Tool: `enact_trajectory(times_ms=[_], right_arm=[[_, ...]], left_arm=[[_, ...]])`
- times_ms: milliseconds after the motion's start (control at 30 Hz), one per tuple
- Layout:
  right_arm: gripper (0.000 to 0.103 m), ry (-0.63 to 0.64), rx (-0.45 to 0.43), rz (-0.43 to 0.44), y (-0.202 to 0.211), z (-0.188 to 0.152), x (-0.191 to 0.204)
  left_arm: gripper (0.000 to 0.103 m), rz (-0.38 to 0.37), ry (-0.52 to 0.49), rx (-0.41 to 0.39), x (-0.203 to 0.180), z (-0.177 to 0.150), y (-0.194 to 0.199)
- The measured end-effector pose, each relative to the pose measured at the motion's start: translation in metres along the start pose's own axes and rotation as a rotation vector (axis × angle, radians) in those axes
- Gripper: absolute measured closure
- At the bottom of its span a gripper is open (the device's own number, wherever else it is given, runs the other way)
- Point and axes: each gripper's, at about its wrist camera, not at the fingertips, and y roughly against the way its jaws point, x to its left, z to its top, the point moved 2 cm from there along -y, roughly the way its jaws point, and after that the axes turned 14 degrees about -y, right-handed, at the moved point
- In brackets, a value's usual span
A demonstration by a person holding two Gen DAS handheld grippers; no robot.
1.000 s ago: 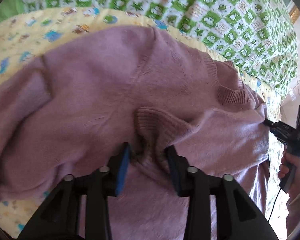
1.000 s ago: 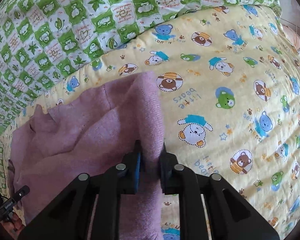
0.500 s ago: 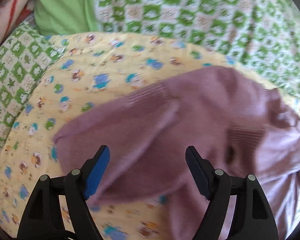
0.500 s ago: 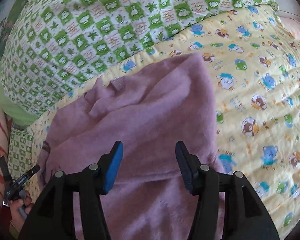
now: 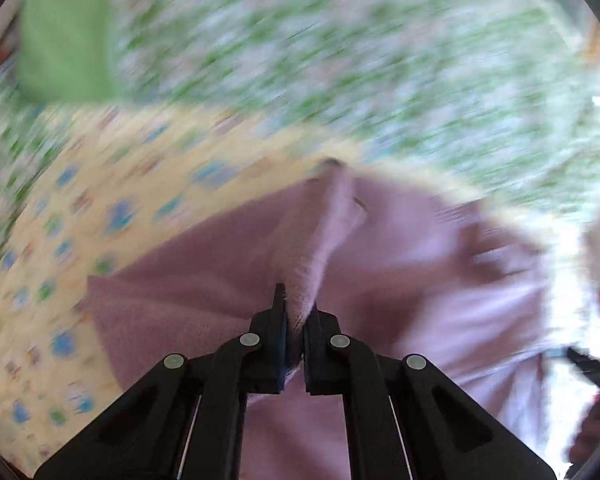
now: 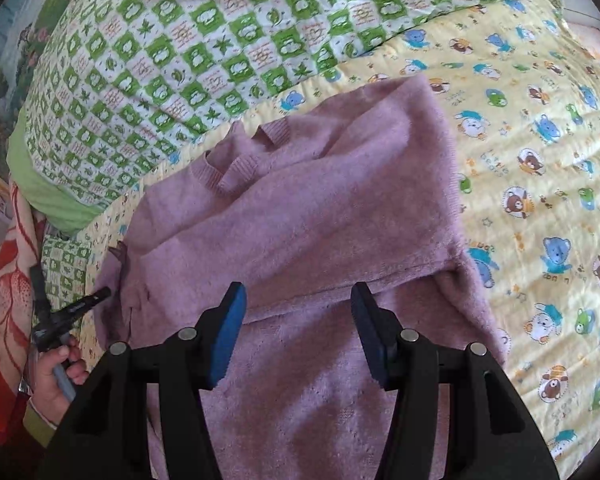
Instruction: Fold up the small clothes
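A mauve knit sweater lies partly folded on a yellow bear-print blanket, its ribbed collar toward the far left. My right gripper is open and empty just above the sweater's lower part. In the blurred left wrist view, my left gripper is shut on a raised fold of the sweater, which rises as a ridge from the jaws. The left gripper also shows in the right wrist view at the sweater's left edge, held by a hand.
A green-and-white checked quilt lies behind the blanket, with a plain green edge at left. A red floral cloth lies at the far left. The right gripper shows blurred in the left wrist view.
My left gripper, open half a second ago, has shut on a fold of the sweater and is moving fast. My right gripper let go of the sweater a second ago and stays open.
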Motion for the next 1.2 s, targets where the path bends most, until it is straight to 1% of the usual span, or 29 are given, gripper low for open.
enact_trajectory(times_ms=[33,100,133,167,200,233,300,333,367,400,433,500,533,600,633,667,700,733,833,933,1000,1033,1067,1100,1133,1200], right_arm=[[0.047,-0.007,-0.004,-0.001,0.001,0.001,-0.001],[0.047,-0.024,-0.013,-0.002,0.004,0.003,-0.006],[0.047,-0.031,-0.016,-0.003,0.005,0.004,-0.007],[0.047,-0.037,-0.018,-0.002,0.005,0.004,-0.008],[0.047,-0.043,-0.019,-0.003,0.005,0.004,-0.010],[0.047,-0.051,-0.020,-0.005,0.005,0.005,-0.011],[0.047,-0.068,-0.018,-0.012,0.003,0.005,-0.015],[0.047,-0.076,-0.015,-0.016,0.002,0.005,-0.018],[0.047,-0.081,-0.012,-0.020,0.000,0.004,-0.021],[0.047,-0.086,-0.006,-0.023,-0.002,0.004,-0.024],[0.047,-0.089,-0.003,-0.025,-0.003,0.005,-0.026],[0.047,-0.095,0.002,-0.024,-0.007,0.006,-0.029],[0.047,-0.096,0.005,-0.024,-0.010,0.006,-0.030],[0.047,-0.089,0.014,-0.018,-0.019,0.009,-0.029],[0.047,-0.082,0.018,-0.009,-0.025,0.011,-0.027],[0.047,-0.076,0.021,-0.002,-0.030,0.014,-0.024],[0.047,-0.070,0.024,0.004,-0.036,0.017,-0.021],[0.047,-0.067,0.028,0.013,-0.043,0.022,-0.018],[0.047,-0.078,0.046,0.025,-0.072,0.037,-0.011],[0.047,-0.150,0.062,0.041,-0.105,0.052,-0.011],[0.048,-0.194,0.056,0.069,-0.114,0.059,-0.008],[0.050,-0.193,0.046,0.088,-0.114,0.062,-0.003],[0.076,-0.172,0.040,0.111,-0.109,0.064,0.007],[0.093,-0.146,0.036,0.108,-0.103,0.065,0.015],[0.093,-0.116,0.019,0.121,-0.087,0.067,0.027],[0.095,-0.099,-0.006,0.207,-0.055,0.072,0.040]], left_arm=[[0.099,-0.093,-0.038,-0.069,-0.035,0.019,0.015],[0.098,-0.200,-0.093,-0.139,-0.084,0.040,0.028],[0.091,-0.281,-0.134,-0.146,-0.116,0.051,0.028],[0.086,-0.325,-0.164,-0.140,-0.138,0.056,0.023],[0.070,-0.356,-0.211,-0.127,-0.164,0.058,0.016],[0.058,-0.363,-0.254,-0.112,-0.184,0.057,0.009],[0.054,-0.369,-0.316,-0.072,-0.210,0.049,-0.004],[0.054,-0.364,-0.342,-0.032,-0.217,0.040,-0.013],[0.054,-0.361,-0.349,-0.012,-0.218,0.032,-0.017],[0.054,-0.360,-0.347,-0.001,-0.217,0.023,-0.020],[0.054,-0.345,-0.339,0.016,-0.205,0.011,-0.022],[0.054,-0.298,-0.324,0.038,-0.180,-0.004,-0.022],[0.054,-0.253,-0.303,0.049,-0.159,-0.017,-0.020],[0.053,-0.179,-0.263,0.078,-0.122,-0.029,-0.029],[0.053,-0.121,-0.231,0.098,-0.092,-0.041,-0.032],[0.052,-0.085,-0.211,0.114,-0.074,-0.050,-0.033],[0.052,-0.051,-0.192,0.138,-0.053,-0.059,-0.035],[0.052,-0.009,-0.161,0.178,-0.030,-0.071,-0.041],[0.052,0.058,-0.113,0.231,0.013,-0.091,-0.053],[0.052,0.086,-0.089,0.250,0.029,-0.095,-0.067],[0.052,0.109,-0.082,0.254,0.033,-0.091,-0.079],[0.052,0.132,-0.084,0.256,0.033,-0.088,-0.085],[0.052,0.169,-0.083,0.256,0.035,-0.085,-0.090],[0.052,0.193,-0.077,0.251,0.037,-0.082,-0.094],[0.052,0.222,-0.058,0.243,0.042,-0.076,-0.096],[0.052,0.254,-0.022,0.227,0.046,-0.068,-0.097]])
